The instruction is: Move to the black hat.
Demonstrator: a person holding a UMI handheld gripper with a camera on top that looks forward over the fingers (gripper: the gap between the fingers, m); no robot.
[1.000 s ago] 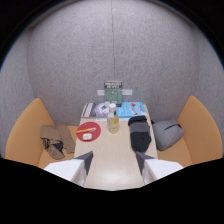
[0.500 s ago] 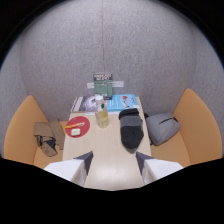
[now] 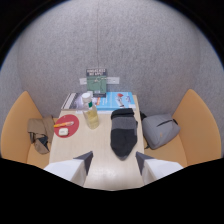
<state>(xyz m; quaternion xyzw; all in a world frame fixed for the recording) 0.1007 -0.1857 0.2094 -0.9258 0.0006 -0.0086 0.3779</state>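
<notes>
Hovering over the near end of the table (image 3: 80,145), the gripper (image 3: 113,162) has its two fingers spread wide, nothing held. Black hat (image 3: 123,132) lies flat on the table just ahead of the fingers, nearer the right one. Left of the hat: a bottle (image 3: 90,112), then a red disc (image 3: 66,125). Beyond the hat: magazines (image 3: 116,100) and a small upright sign (image 3: 96,81). Right of the hat, off the table: a grey bag (image 3: 159,130) on the orange seat (image 3: 197,122).

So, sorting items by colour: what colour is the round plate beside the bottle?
Red plate, in the gripper view.
</notes>
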